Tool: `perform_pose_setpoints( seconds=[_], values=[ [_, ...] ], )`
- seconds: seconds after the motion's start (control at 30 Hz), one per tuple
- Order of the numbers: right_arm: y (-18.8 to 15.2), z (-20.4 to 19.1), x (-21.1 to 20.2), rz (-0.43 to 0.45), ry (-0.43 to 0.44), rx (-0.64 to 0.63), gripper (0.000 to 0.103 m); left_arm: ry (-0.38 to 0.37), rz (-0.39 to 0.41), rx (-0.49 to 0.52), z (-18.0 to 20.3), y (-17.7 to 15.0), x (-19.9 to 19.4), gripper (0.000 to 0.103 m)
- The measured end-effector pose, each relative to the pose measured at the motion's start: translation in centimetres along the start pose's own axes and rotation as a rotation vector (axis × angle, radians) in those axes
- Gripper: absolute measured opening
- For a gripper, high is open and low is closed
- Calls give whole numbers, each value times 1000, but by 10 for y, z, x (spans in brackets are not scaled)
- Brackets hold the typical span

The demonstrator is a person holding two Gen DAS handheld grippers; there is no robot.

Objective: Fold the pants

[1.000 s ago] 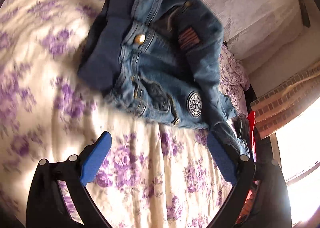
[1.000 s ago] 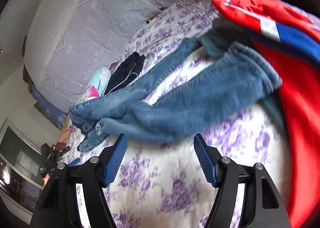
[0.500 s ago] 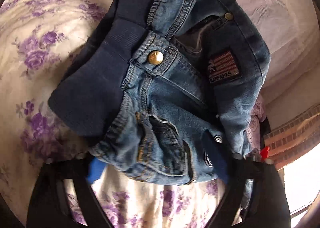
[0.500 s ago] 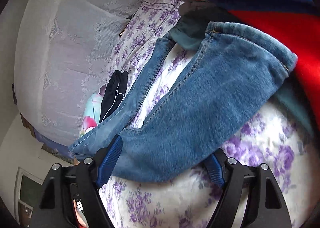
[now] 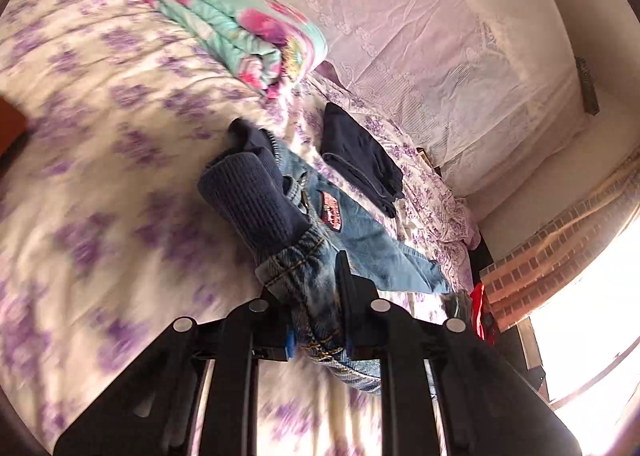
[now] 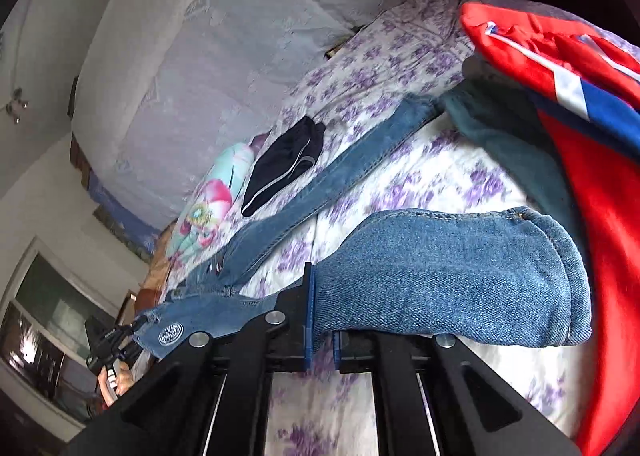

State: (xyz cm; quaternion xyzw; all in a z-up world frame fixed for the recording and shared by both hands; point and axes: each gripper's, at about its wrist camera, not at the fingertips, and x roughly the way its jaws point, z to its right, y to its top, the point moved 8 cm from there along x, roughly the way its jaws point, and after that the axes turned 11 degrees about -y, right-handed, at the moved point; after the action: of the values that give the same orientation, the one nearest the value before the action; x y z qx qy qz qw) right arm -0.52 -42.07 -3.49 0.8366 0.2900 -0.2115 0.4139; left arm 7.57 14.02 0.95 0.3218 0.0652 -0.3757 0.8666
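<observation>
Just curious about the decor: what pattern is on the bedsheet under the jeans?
Purple flowers on a cream ground; the bedsheet shows best in the left wrist view.

The jeans [image 6: 440, 280] are woven blue denim, matt and slightly coarse, with orange topstitching and a dark ribbed knit waistband [image 5: 256, 199]. An embroidered patch [image 5: 331, 211] is sewn near the waist. The bedspread [image 5: 100, 103] is soft printed cotton, matt and creased. The folded blanket [image 5: 236, 23] looks smooth and faintly glossy. The red garment [image 6: 592, 183] is sleek synthetic cloth. Both gripper frames are matt black plastic with bright metal pins [image 5: 380, 305] and blue pads [image 6: 309, 320].
</observation>
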Motion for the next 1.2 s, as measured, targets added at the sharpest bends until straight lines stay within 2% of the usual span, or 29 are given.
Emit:
perform_pose_setpoints(
  seconds=[0.1, 0.17, 0.2, 0.27, 0.3, 0.33, 0.37, 0.4, 0.53, 0.6, 0.63, 0.7, 0.77, 0.8, 0.83, 0.87, 0.9, 0.93, 1.03, 1.13, 1.2],
  values=[
    [-40, 15, 12, -71, -40, 4, 9, 74, -28, 9, -35, -46, -23, 15],
    [-61, 34, 20, -123, -48, 73, 11, 101, -38, -22, -58, -72, -26, 15],
    [-67, 43, 21, -137, -21, 126, 18, 83, -24, -38, -65, -78, -29, 17],
    [-65, 54, 13, -111, 50, 211, 19, 26, 2, -65, -72, -79, -32, 19],
    [-62, 58, 9, -104, 62, 247, 24, 18, 7, -79, -72, -77, -33, 22],
    [-58, 62, 6, -92, 81, 287, 33, 23, 12, -87, -72, -75, -32, 29],
    [-54, 66, 2, -78, 106, 326, 37, 34, 14, -88, -71, -72, -31, 34],
    [-52, 70, 0, -73, 117, 357, 39, 39, 16, -79, -67, -70, -29, 45],
    [-48, 77, 2, -41, 78, 391, 35, 82, 36, -24, -54, -63, -8, 82],
    [-44, 75, 3, -5, 21, 339, 31, 127, 36, 20, -48, -58, 7, 95],
    [-41, 72, 5, 19, -13, 303, 26, 173, 33, 58, -47, -54, 16, 95],
    [-33, 68, 5, 69, -77, 215, 15, 255, 24, 120, -49, -50, 27, 94],
    [-27, 61, 4, 96, -107, 150, 13, 327, 60, 150, -54, -44, 24, 63],
    [-25, 58, 2, 103, -117, 129, 13, 348, 67, 135, -60, -41, 19, 37],
    [-23, 55, 1, 108, -121, 113, 13, 301, 74, 103, -63, -39, 14, 22],
    [-21, 53, -1, 110, -124, 100, 13, 236, 87, 57, -68, -38, 6, 21],
    [-20, 52, 0, 109, -126, 95, 13, 209, 90, 38, -72, -38, 0, 18],
    [-19, 52, 1, 105, -124, 96, 13, 208, 97, 49, -72, -41, -7, 17],
    [-20, 52, 8, 92, -111, 114, 13, 279, 150, 134, -62, -47, -24, 17],
    [-29, 55, 15, 68, -109, 105, 13, 241, 207, 59, -68, -51, -44, 17],
    [-40, 63, 23, 22, -123, 106, 13, 243, 190, 25, -83, -54, -44, 22]
  ],
)
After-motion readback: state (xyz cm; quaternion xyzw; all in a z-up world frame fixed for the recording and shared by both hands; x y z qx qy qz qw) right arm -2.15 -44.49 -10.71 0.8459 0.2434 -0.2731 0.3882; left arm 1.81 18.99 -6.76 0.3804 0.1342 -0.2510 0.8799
